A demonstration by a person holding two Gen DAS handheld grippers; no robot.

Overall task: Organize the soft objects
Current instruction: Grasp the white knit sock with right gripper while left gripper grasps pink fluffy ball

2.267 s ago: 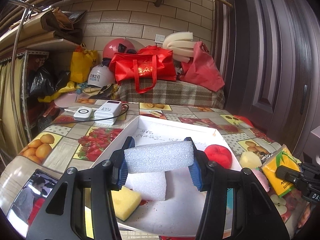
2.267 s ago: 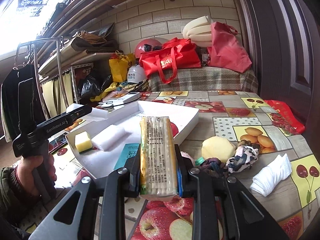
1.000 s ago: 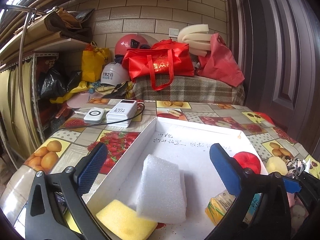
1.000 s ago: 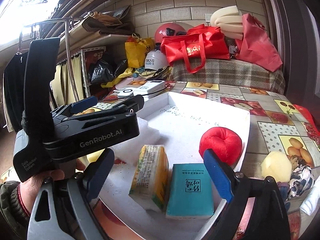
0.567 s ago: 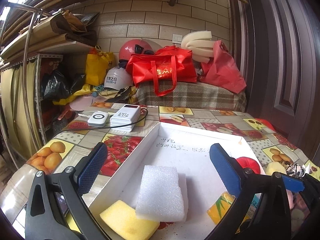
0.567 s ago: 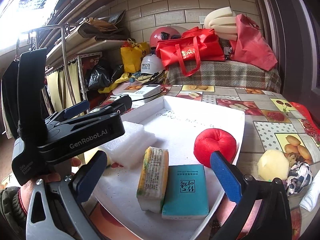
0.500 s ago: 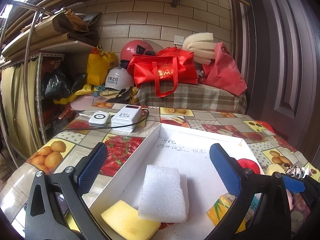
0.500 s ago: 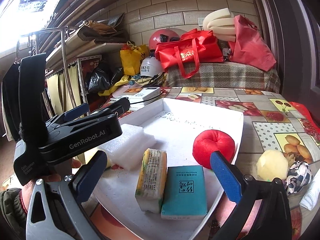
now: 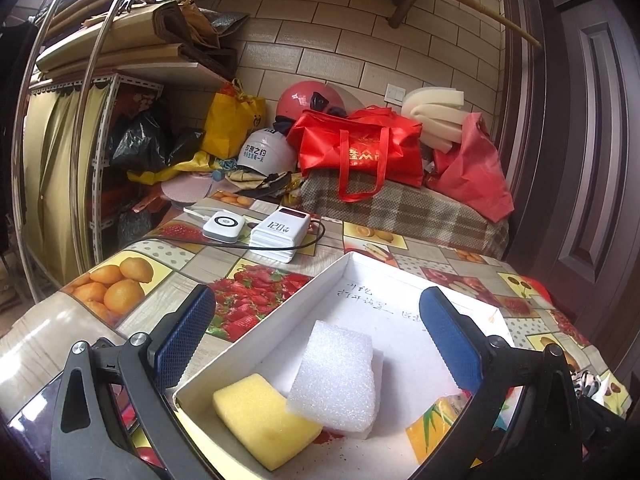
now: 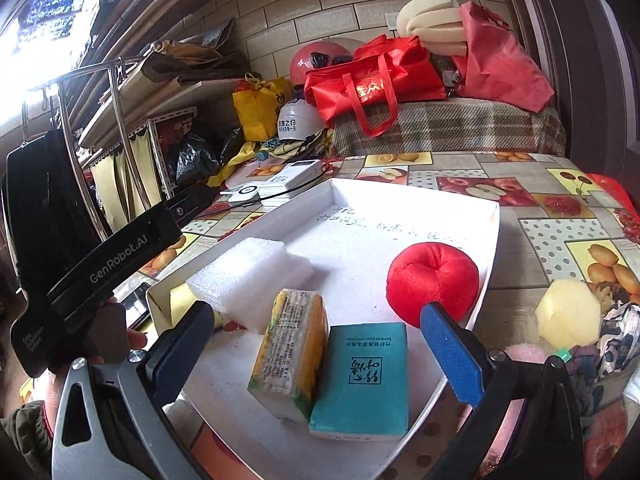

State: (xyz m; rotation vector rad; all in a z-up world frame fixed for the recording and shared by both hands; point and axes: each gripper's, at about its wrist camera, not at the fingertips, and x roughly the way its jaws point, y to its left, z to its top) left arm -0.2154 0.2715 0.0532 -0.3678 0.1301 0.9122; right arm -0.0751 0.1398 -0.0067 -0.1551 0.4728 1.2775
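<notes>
A shallow white tray (image 9: 360, 264) (image 10: 420, 196) lies on the fruit-print table. In it rest two stacked white foam blocks (image 9: 336, 372) (image 10: 248, 272), a yellow sponge (image 9: 260, 420), a yellow tissue pack (image 10: 290, 352) (image 9: 436, 428), a teal tissue pack (image 10: 362, 376) and a red plush ball (image 10: 432, 280). My left gripper (image 9: 316, 336) hangs open over the tray's near left end with nothing between its pads. My right gripper (image 10: 316, 352) is open wide above the two tissue packs, touching neither.
To the right of the tray lie a pale yellow soft ball (image 10: 568, 312), a patterned scrunchie (image 10: 616, 344) and a pink item. Two white power banks (image 9: 280, 232) with a cable sit behind the tray. Bags and helmets crowd the far bench. A hand holds the left gripper's body (image 10: 100, 264).
The left gripper let go of a white foam block, now on the other; the right released the yellow tissue pack into the tray. Both have since drawn back a little, the left rolling.
</notes>
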